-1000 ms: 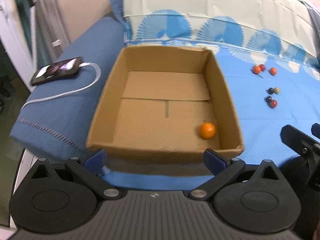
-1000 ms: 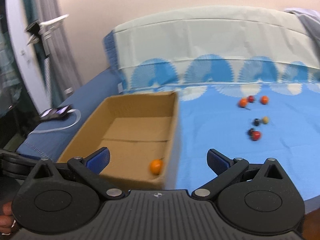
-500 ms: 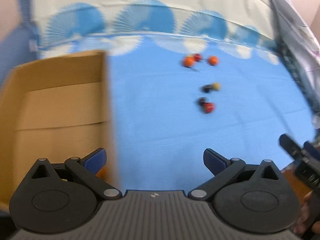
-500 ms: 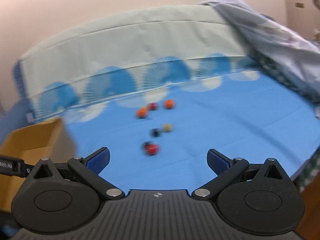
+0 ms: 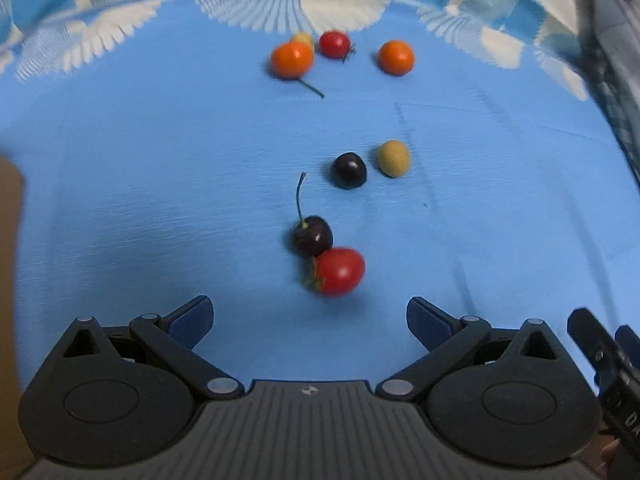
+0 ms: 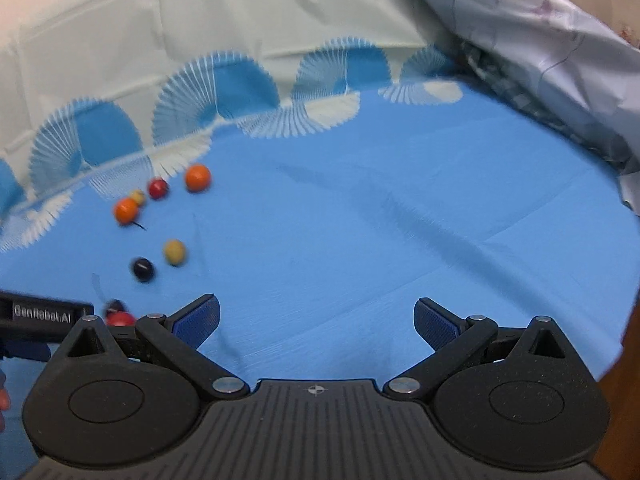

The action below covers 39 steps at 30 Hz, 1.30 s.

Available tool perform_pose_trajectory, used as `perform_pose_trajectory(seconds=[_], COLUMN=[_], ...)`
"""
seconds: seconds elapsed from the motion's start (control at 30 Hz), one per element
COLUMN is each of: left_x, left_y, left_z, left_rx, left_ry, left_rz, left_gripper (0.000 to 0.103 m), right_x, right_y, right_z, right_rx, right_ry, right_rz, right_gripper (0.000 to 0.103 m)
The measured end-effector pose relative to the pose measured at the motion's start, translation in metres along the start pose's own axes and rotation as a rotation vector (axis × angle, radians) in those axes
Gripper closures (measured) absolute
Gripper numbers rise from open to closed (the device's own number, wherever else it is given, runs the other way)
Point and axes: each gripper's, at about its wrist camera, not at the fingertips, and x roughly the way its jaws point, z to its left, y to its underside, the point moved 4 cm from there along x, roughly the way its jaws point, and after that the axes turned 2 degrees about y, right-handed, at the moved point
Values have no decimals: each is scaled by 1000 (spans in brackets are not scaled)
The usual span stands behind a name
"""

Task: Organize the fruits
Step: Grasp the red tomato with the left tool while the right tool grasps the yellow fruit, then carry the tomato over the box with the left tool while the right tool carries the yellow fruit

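Several small fruits lie on a blue bedsheet (image 5: 120,160). My left gripper (image 5: 310,320) is open just short of a red tomato (image 5: 338,271), which touches a dark cherry (image 5: 313,236) with a long stem. Farther off sit a dark grape (image 5: 349,170) beside a yellow fruit (image 5: 394,158), then two orange fruits (image 5: 292,60) (image 5: 396,57) and a red one (image 5: 334,44). My right gripper (image 6: 316,320) is open over bare sheet, with the fruits to its left: the dark grape (image 6: 142,269), the yellow fruit (image 6: 175,251) and an orange fruit (image 6: 197,177).
A sliver of the cardboard box (image 5: 8,264) shows at the far left edge. A white-and-blue patterned cover (image 6: 200,60) rises behind the fruits, and a grey crumpled blanket (image 6: 540,40) lies at the right. The left gripper's body (image 6: 44,314) juts in at the left of the right wrist view.
Both grippers have swung right, away from the cardboard box with the orange fruit in it, and closer to the loose fruits. The left one now hovers just before the red tomato.
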Motion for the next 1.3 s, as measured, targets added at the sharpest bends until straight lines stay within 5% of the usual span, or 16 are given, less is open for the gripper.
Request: perform_pose_trajectory(seconds=[0.23,0.57,0.7,0.77,0.8,0.87,0.93,1.3], left_x=[21,11,5,2,0,-3,-2,-38], left_y=[-10,-3,1,1,1,-1,-4,2], left_z=[20,45,50,50,49,47,48,47], left_rx=[10,61,77,95,110,125,123,124], left_ry=[-45,-72,-67,-60,-50,-30,-22,-6], left_rz=[-47,-97,-113,-130,-143,-150,-148,-176], left_gripper=[0,1,11,28,36,70,71,71], right_x=[55,116,126,131,131,126,119,80], right_y=[-4,-10,-17,-21,-20,-20,-15,-12], right_z=[17,102,126,137,141,146,149,97], right_rx=[-76,-337,-407,-440,-458,-478,-503,-286], right_ry=[-75,-232,-271,-281,-292,-318,-309,-267], right_rz=[3,-42,-80,-88,-92,-107,-112,-45], right_gripper=[1,1,1,2,10,40,76,77])
